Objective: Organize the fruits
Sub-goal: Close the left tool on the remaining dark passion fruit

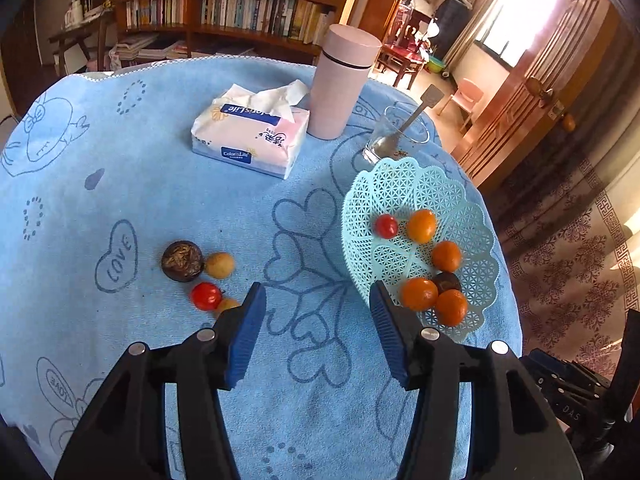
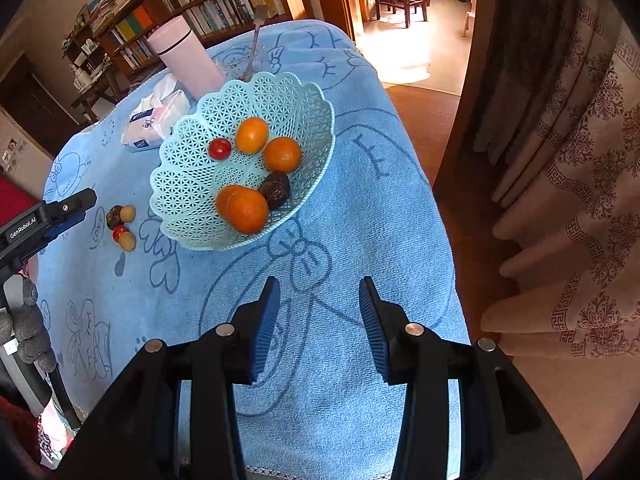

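A light teal lattice basket (image 1: pixel 400 184) (image 2: pixel 192 184) stands on the blue cloth and holds several orange fruits (image 1: pixel 421 225) (image 2: pixel 251 134), a red cherry tomato (image 1: pixel 386 226) (image 2: pixel 220 148) and a dark fruit (image 1: pixel 447 281) (image 2: pixel 276 189). To its left on the cloth lie a dark round fruit (image 1: pixel 182 261) (image 2: pixel 114 216), two yellow fruits (image 1: pixel 219 265) (image 2: pixel 127 213) and a red tomato (image 1: pixel 206 296) (image 2: pixel 119 233). My left gripper (image 1: pixel 318 308) is open and empty between this group and the basket. My right gripper (image 2: pixel 318 304) is open and empty, nearer than the basket.
A tissue pack (image 1: pixel 250 136) (image 2: pixel 154 120), a pink cylindrical flask (image 1: pixel 344 80) (image 2: pixel 186 58) and a glass with a spoon (image 1: pixel 394 136) stand at the far side. The table edge drops off to the right, with a curtain (image 2: pixel 580 200) beside it.
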